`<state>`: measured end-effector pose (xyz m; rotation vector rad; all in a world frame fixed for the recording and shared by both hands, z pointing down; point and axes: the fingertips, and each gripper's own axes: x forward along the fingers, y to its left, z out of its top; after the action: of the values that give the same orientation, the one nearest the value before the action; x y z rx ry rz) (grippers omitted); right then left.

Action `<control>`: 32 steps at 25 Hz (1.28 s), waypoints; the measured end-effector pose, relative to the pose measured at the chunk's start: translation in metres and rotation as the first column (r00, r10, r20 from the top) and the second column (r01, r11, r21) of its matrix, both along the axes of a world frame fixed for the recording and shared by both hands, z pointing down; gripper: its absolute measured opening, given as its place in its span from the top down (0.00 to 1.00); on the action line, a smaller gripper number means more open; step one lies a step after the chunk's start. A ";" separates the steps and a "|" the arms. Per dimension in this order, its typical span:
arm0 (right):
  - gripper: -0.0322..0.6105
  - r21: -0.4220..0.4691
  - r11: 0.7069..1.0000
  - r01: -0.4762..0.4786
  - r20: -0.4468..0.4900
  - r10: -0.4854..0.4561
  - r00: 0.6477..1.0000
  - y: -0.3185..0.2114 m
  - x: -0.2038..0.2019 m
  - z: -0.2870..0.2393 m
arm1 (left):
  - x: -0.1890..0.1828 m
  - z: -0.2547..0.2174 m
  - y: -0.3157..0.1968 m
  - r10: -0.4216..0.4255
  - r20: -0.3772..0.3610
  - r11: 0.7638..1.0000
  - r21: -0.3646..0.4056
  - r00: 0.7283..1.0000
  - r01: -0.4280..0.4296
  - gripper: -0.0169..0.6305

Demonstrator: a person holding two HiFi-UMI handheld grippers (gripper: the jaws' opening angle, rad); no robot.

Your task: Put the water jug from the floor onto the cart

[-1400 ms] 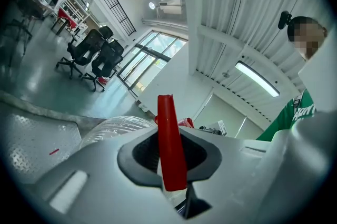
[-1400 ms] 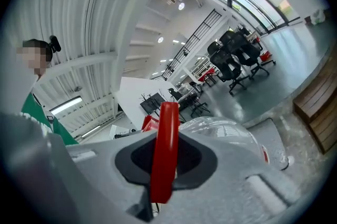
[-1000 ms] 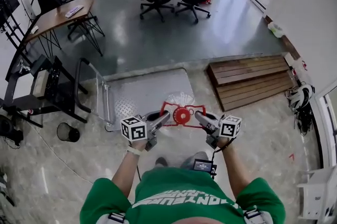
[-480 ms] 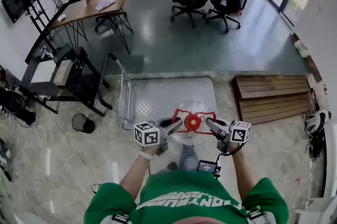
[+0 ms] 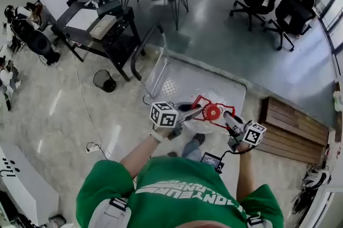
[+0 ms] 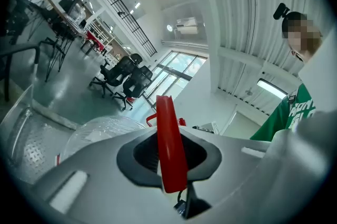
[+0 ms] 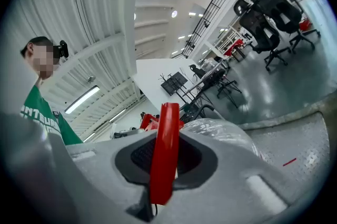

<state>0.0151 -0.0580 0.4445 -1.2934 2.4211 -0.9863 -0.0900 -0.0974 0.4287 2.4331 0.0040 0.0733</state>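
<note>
The water jug (image 5: 205, 126) is hanging off the floor between the 2 grippers, at the near edge of the cart (image 5: 185, 78), on the side away from the cart's push bar (image 5: 140, 46). From the head view it is overlapping the near rim of the cart's deck, though I cannot tell whether it is already over the deck or just short of it.

The left gripper (image 5: 192, 109) is clamping 1 side of the jug's red handle frame (image 5: 213, 112), and its own view is showing the red strip pinched between the dark pads. The right gripper (image 5: 227, 116) is gripping the opposite side of the same frame in the same way, with the clear jug body bulging just beyond its jaws. Both are pointing inward toward each other, roughly level.

As a judgement, the lift is done and the carry is nearly over. What is remaining is bringing the jug fully over the cart's deck, lowering it until it is standing there upright, and then opening both grippers. The cart's deck is looking bare.
</note>
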 end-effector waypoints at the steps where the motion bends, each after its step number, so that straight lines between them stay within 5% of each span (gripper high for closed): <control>1: 0.90 -0.003 1.000 0.023 -0.001 -0.023 1.000 -0.008 -0.001 0.001 | -0.001 0.001 -0.006 -0.018 0.003 1.000 -0.008 1.000 0.018 0.87; 19: 0.90 -0.025 0.971 0.238 0.022 -0.237 0.971 -0.115 0.063 0.013 | 0.061 0.025 -0.095 -0.217 0.095 0.973 -0.058 0.972 0.223 0.88; 32: 0.90 -0.029 0.972 0.231 0.049 -0.229 0.972 -0.147 0.092 0.022 | 0.090 0.031 -0.124 -0.240 0.139 0.965 -0.068 0.961 0.252 0.88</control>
<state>0.1068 -0.2050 0.4662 -1.0035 2.5720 -1.1074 -0.0003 -0.2212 0.4596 2.3199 -0.3471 0.1162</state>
